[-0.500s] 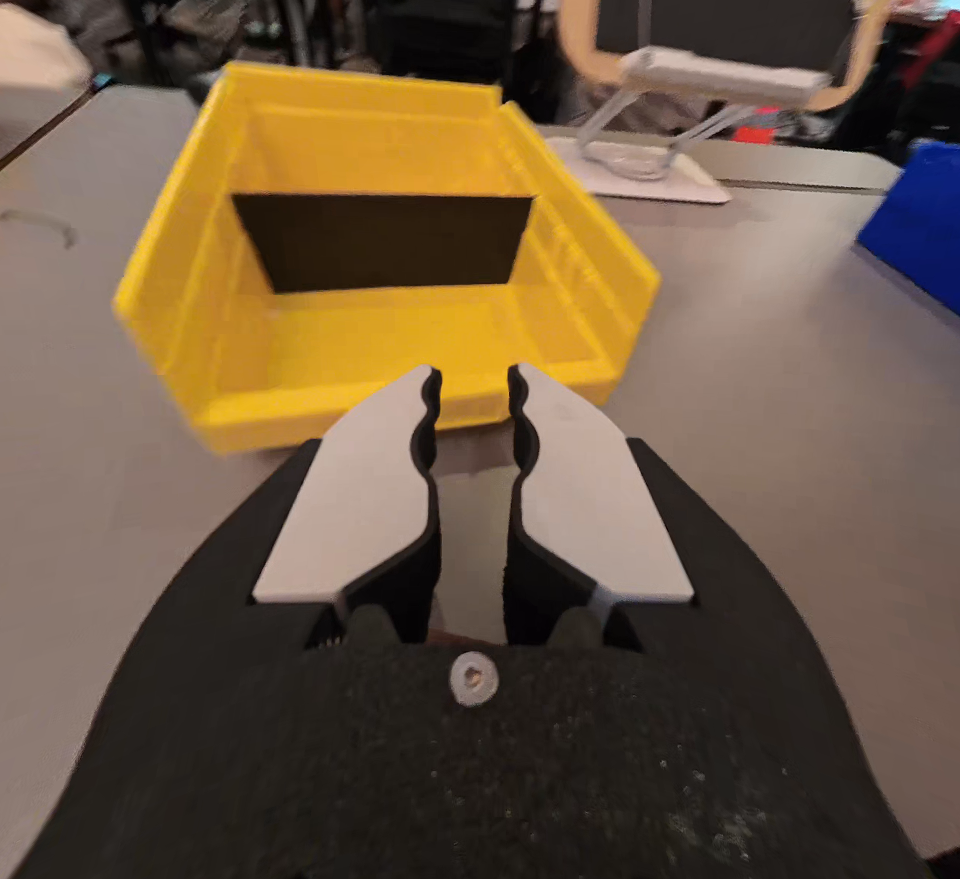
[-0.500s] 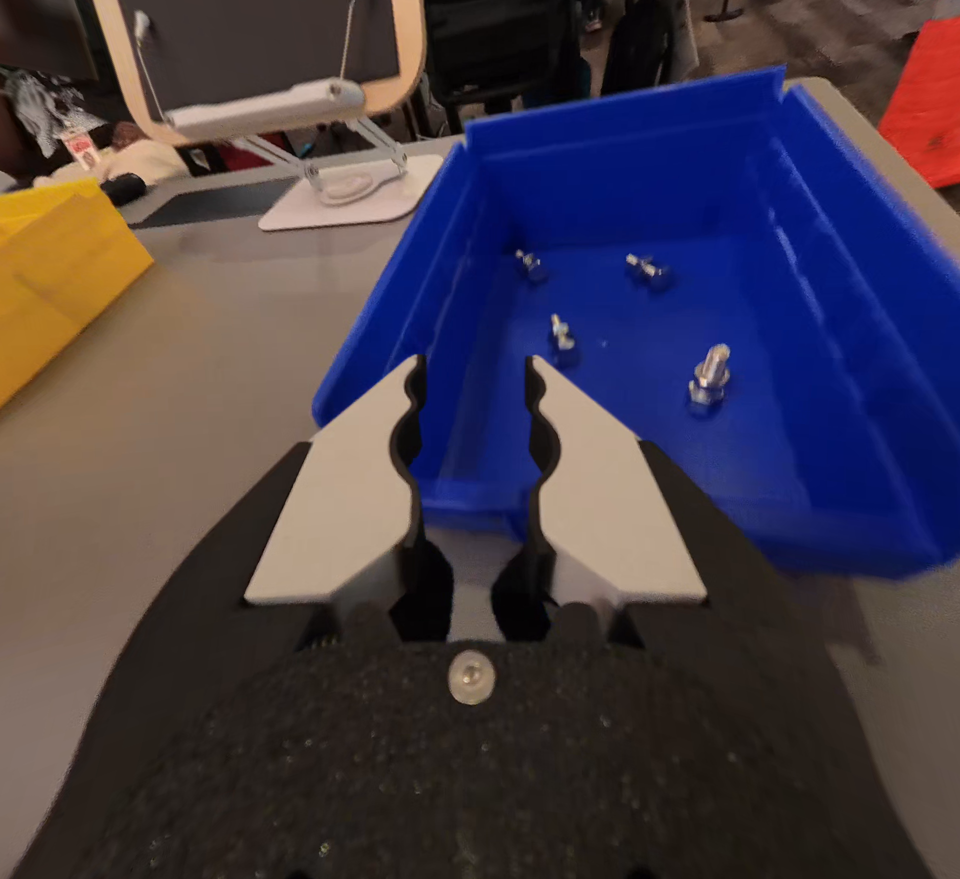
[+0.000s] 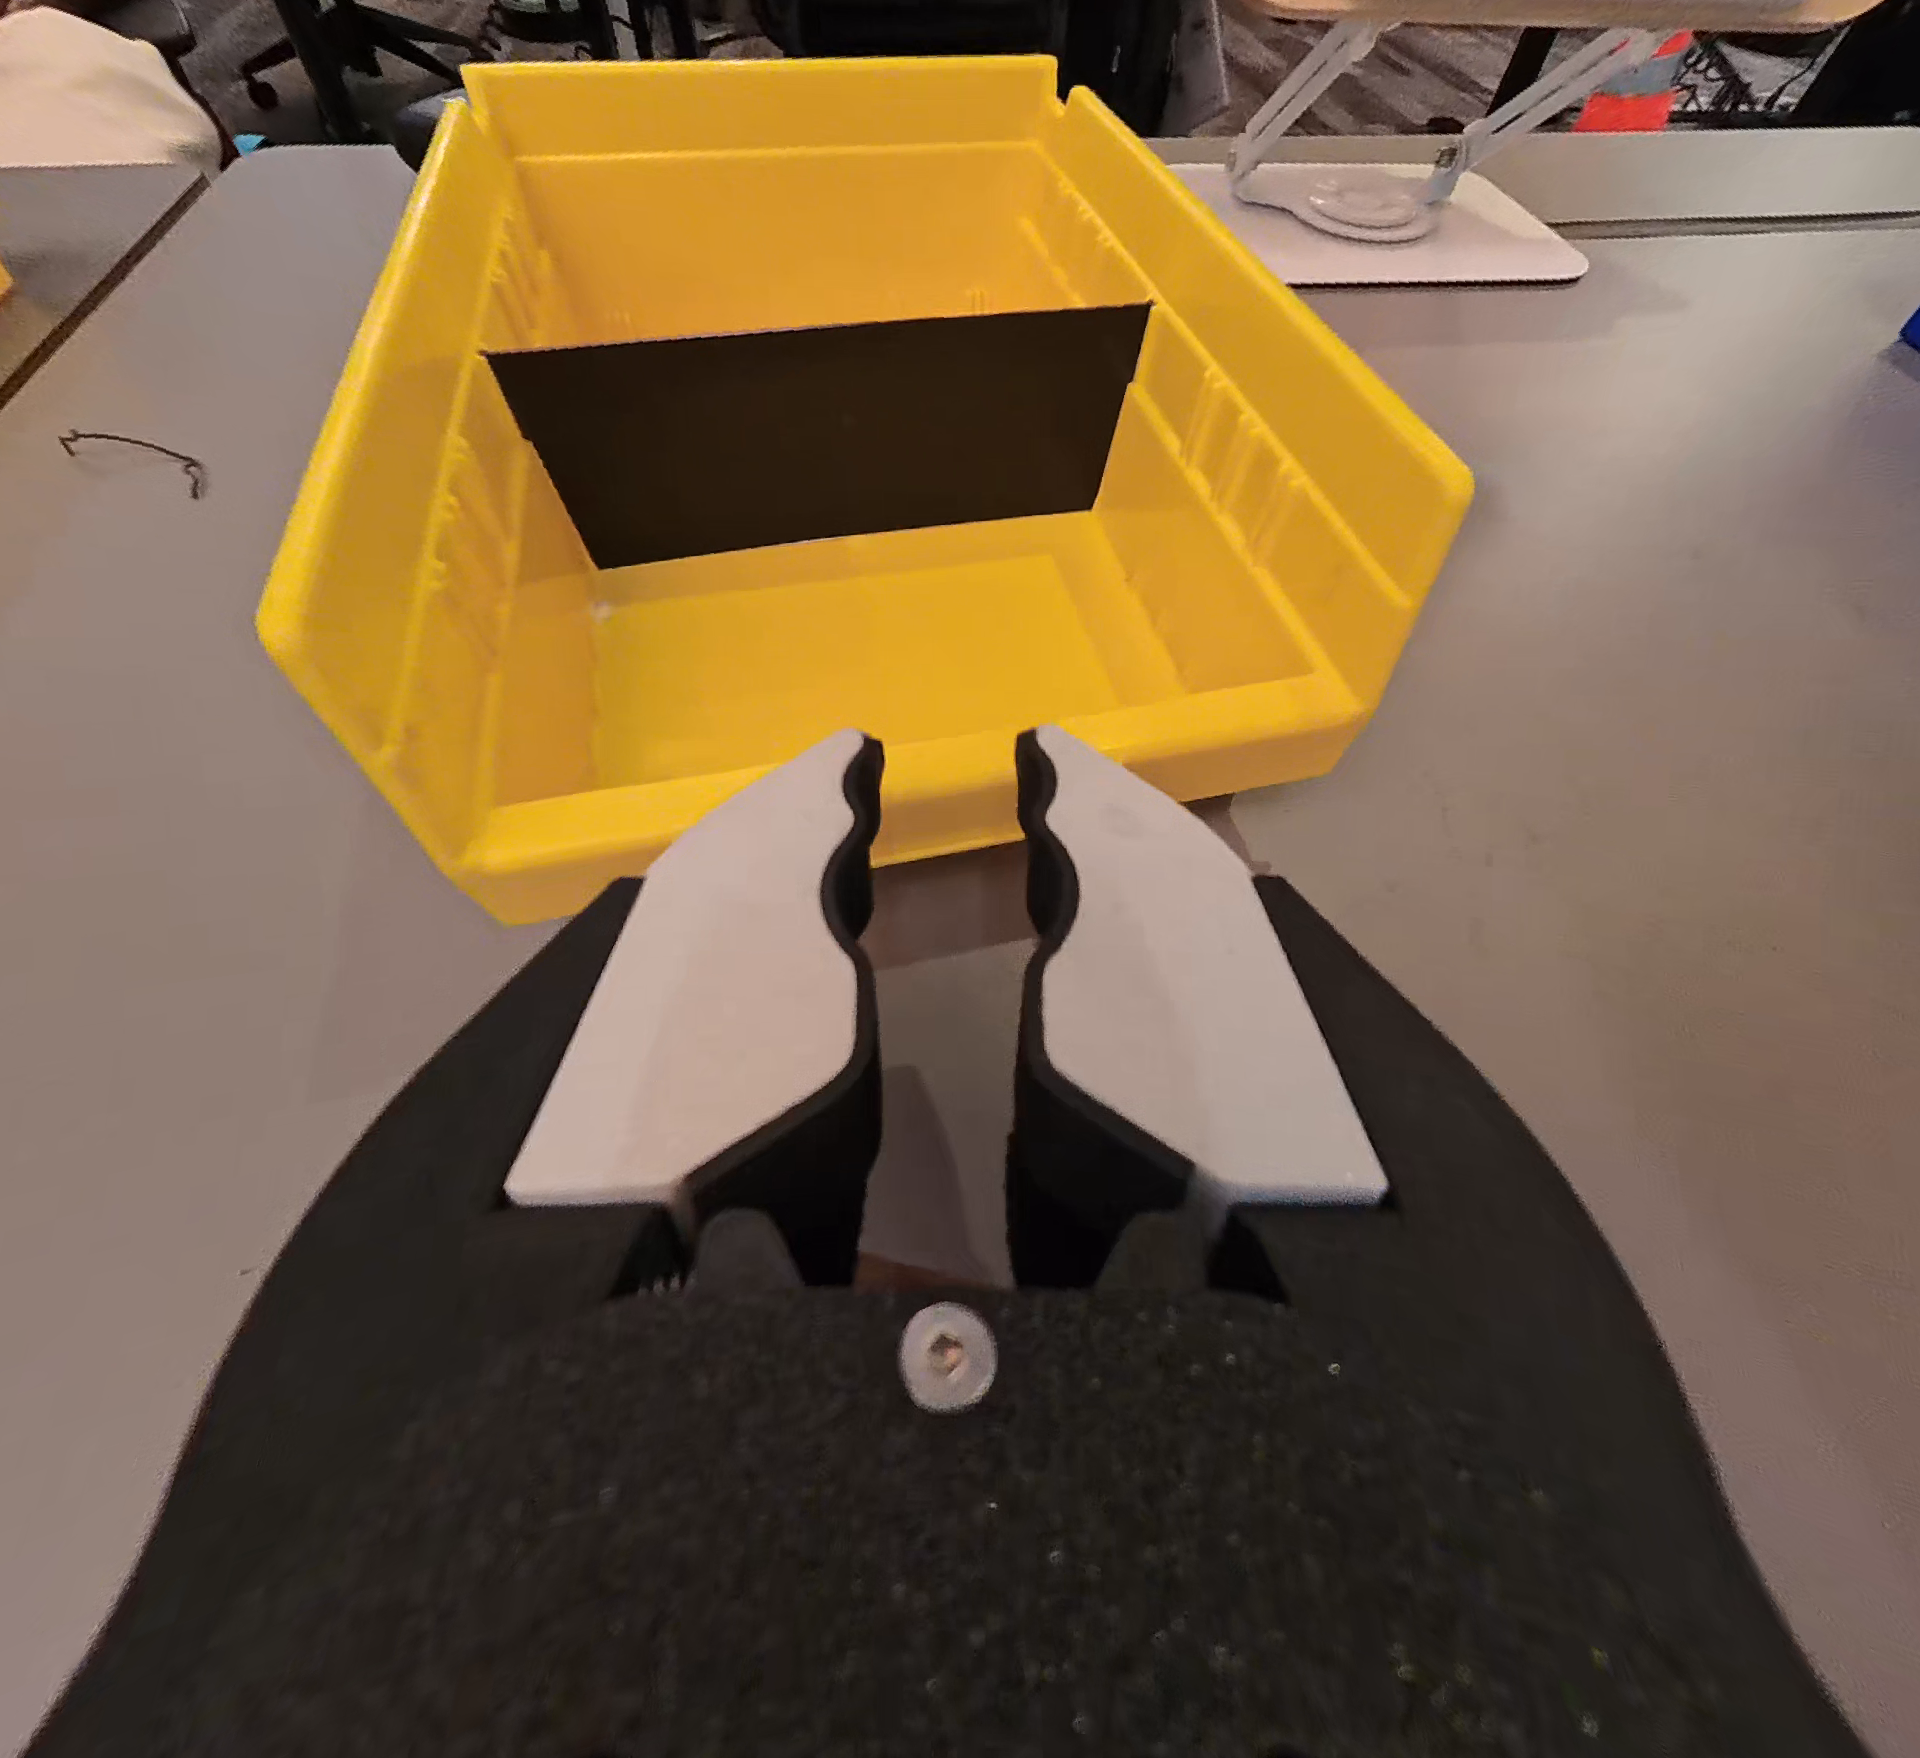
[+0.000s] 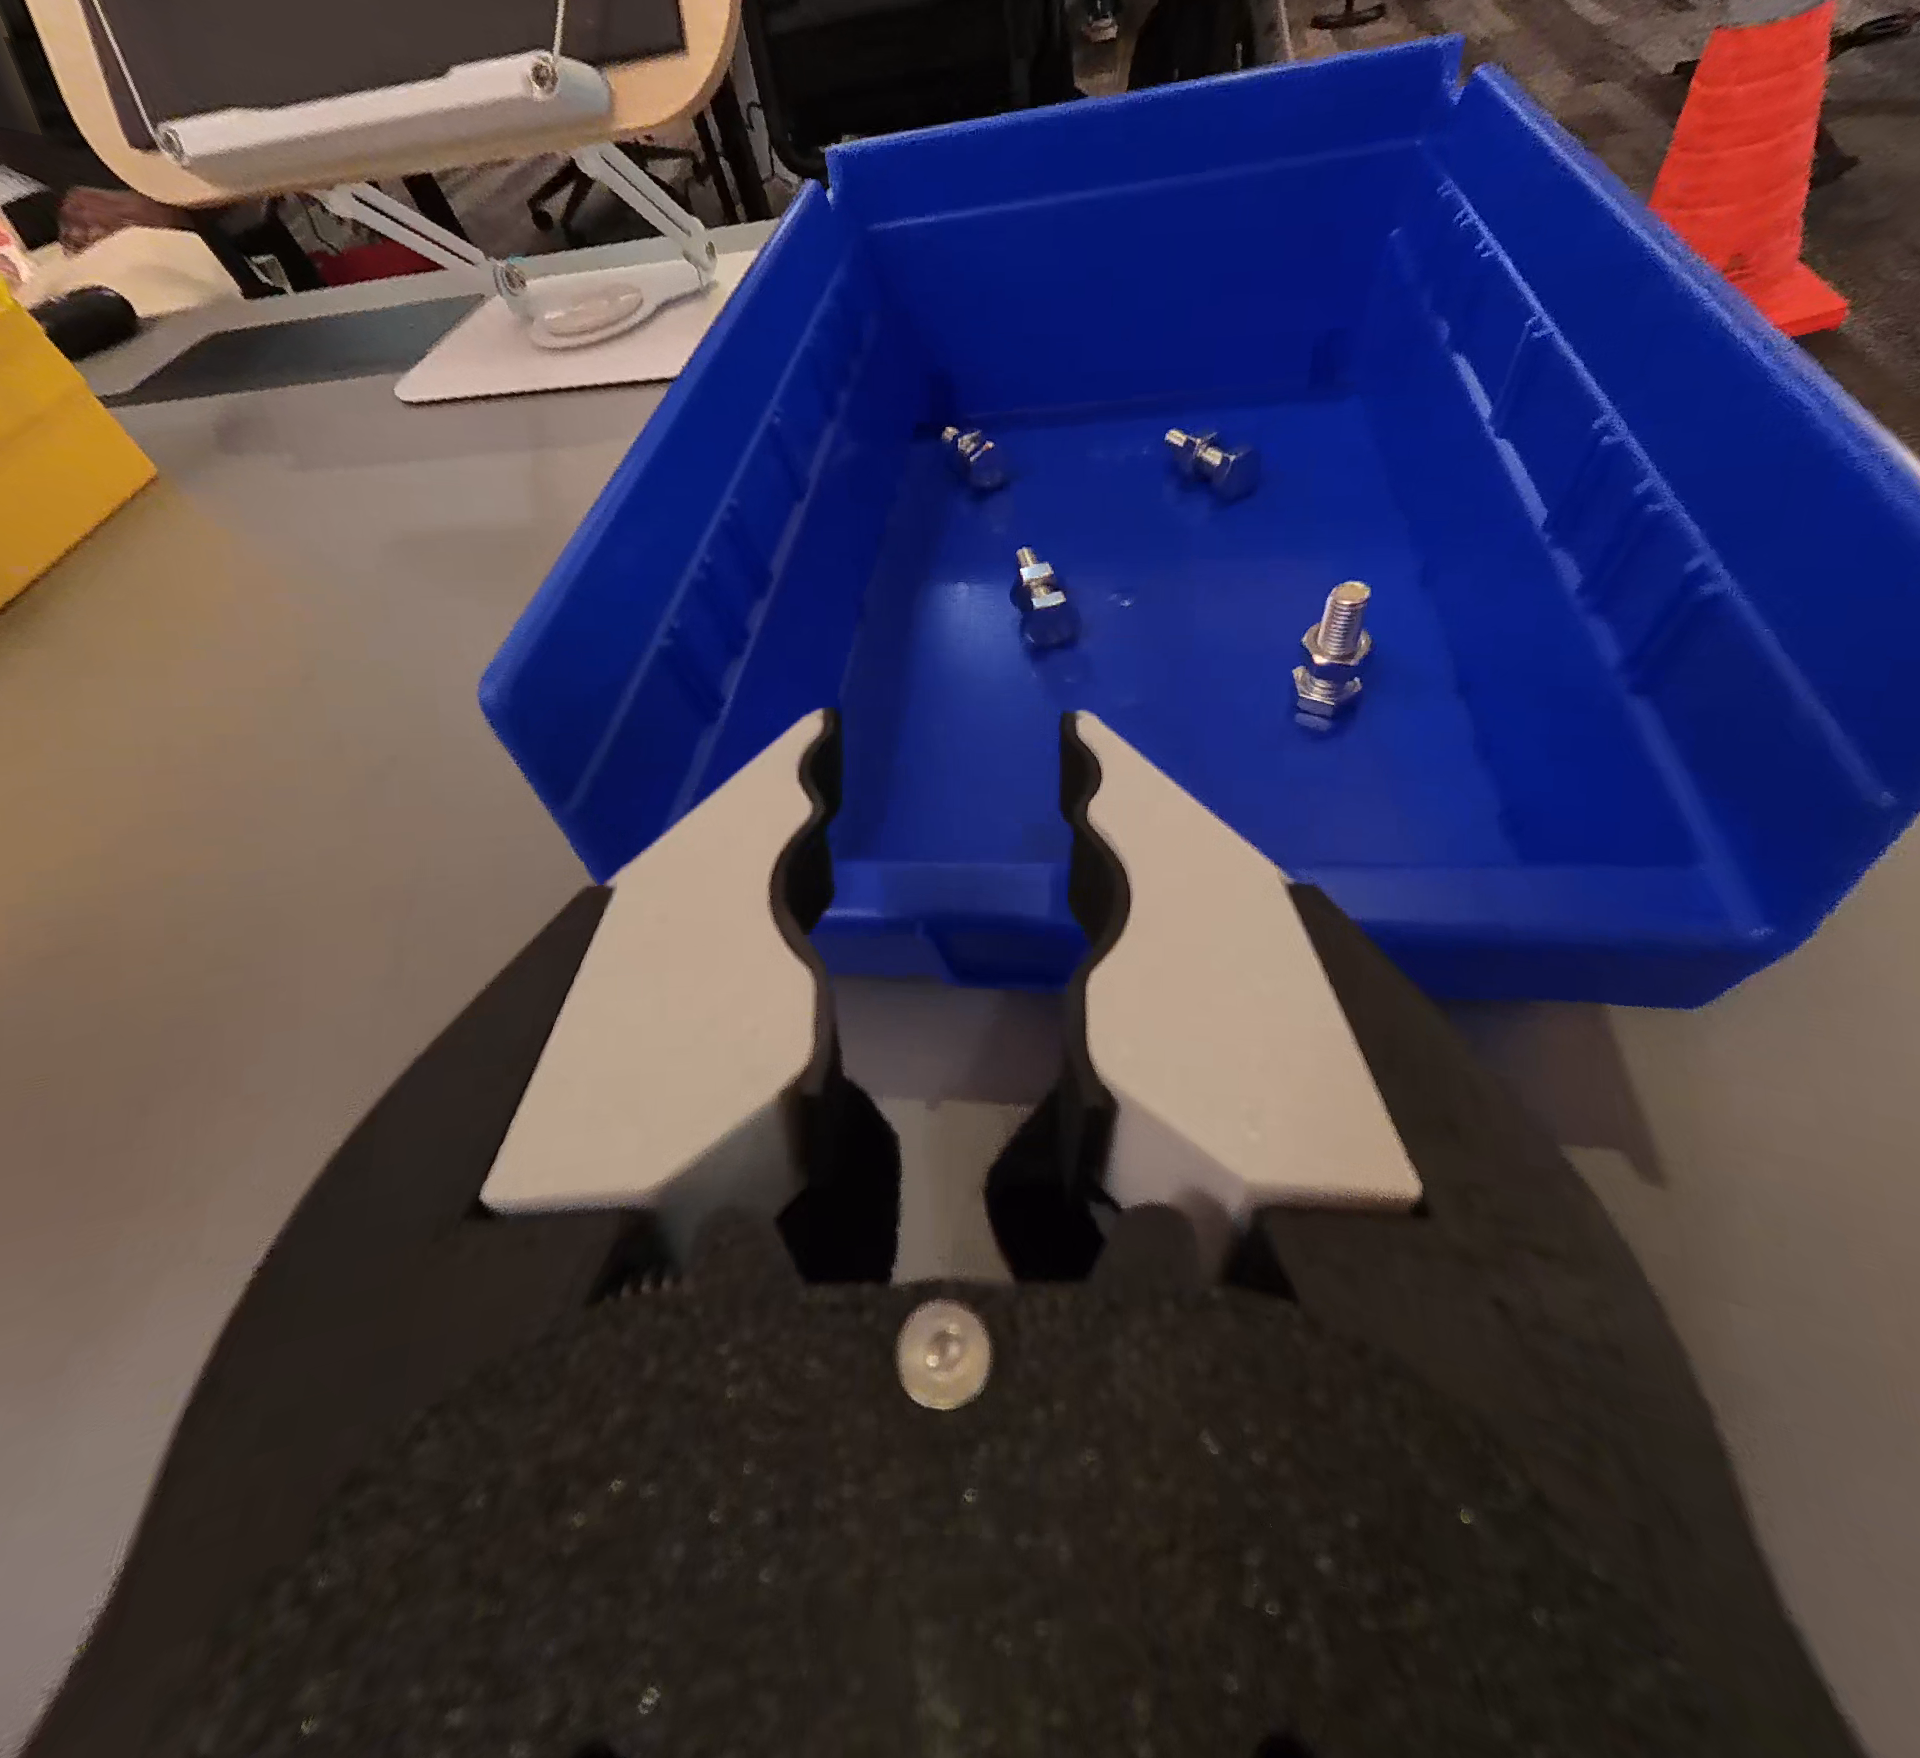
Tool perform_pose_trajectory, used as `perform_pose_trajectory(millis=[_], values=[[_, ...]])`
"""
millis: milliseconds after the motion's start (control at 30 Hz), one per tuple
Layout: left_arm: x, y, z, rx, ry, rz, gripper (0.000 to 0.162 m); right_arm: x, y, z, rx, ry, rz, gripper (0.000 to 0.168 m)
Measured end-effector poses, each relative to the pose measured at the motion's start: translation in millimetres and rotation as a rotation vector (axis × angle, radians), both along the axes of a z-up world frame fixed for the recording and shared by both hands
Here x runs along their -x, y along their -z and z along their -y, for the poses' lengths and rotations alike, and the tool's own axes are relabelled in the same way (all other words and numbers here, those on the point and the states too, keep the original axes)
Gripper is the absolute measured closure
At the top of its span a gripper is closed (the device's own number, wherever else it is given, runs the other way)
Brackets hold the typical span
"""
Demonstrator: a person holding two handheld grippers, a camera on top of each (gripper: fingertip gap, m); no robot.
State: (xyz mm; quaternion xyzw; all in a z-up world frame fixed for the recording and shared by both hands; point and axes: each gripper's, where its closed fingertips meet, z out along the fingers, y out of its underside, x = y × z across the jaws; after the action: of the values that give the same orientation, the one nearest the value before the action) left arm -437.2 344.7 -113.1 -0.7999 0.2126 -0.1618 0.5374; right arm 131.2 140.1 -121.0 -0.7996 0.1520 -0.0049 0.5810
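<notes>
On a grey table (image 3: 1558,669), the left gripper (image 3: 949,763) hangs just before the low front lip of a yellow bin (image 3: 343,503), its jaws parted with nothing between them. A black divider (image 3: 821,430) stands across the bin; the floor behind it is hidden, and the front compartment holds nothing that shows. A thin wire (image 3: 135,456) lies on the table well left of the bin.

The right gripper (image 4: 945,732) is likewise spread and holding nothing, its tips over the front edge of a blue bin (image 4: 665,607). Four bolts with nuts lie apart on that bin's floor: one upright (image 4: 1328,654), three tipped over (image 4: 1042,602) (image 4: 1214,461) (image 4: 971,453). The gripper body covers the bin's near left corner. A white stand (image 4: 540,337) sits behind, its framed panel cut off at the top, and an orange cone (image 4: 1766,98) is on the floor beyond the table.
</notes>
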Motion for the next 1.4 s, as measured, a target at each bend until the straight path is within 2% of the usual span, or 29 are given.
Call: perform_pose_trajectory(millis=[267, 367, 467, 600, 733, 867, 933, 1067, 1200, 1300, 1400], values=[[-1.6, 0.3, -0.2, 0.003, 0.004, 0.000, 0.138, 0.0, -8.2, 0.0, -0.041, -0.020, 0.015, 0.124], [-4.8, -0.5, 1.5, 0.001, 0.018, 0.009, 0.137, 26.5, -37.7, -0.9, -0.174, -0.118, 0.088, 0.119], [-9.3, -5.6, 2.9, -0.026, 0.037, 0.021, 0.137, 70.7, -48.0, -7.4, -0.239, -0.253, 0.013, 0.107], [-20.7, -9.6, 3.3, -0.073, 0.082, 0.015, 0.137, 91.5, -23.4, -31.3, -0.129, -0.228, -0.010, 0.085], [-36.0, -12.5, 4.8, -0.115, 0.129, 0.011, 0.131, 94.9, -8.7, -50.0, -0.047, -0.174, 0.019, 0.084], [-57.1, -15.7, 13.5, -0.151, 0.198, -0.006, 0.118, 101.9, -7.4, -57.0, -0.026, -0.177, 0.051, 0.082], [-71.1, -24.1, 21.2, -0.194, 0.222, 0.015, 0.116, 102.4, -10.3, -55.4, -0.022, -0.168, 0.071, 0.085], [-120.7, -41.4, 42.7, -0.166, 0.314, 0.136, 0.116, 124.5, -17.2, -65.3, -0.082, -0.228, -0.040, 0.072], [-204.0, -46.9, 70.2, -0.092, 0.475, 0.186, 0.104, 158.9, -23.8, -74.0, -0.057, -0.333, -0.027, 0.084], [-277.5, -45.4, 98.3, -0.054, 0.614, 0.176, 0.097, 143.1, -47.9, -62.3, -0.119, -0.260, 0.070, 0.088], [-342.2, -38.2, 119.1, -0.021, 0.703, 0.114, 0.096, 87.5, -69.1, -29.9, -0.178, -0.035, 0.183, 0.088]])
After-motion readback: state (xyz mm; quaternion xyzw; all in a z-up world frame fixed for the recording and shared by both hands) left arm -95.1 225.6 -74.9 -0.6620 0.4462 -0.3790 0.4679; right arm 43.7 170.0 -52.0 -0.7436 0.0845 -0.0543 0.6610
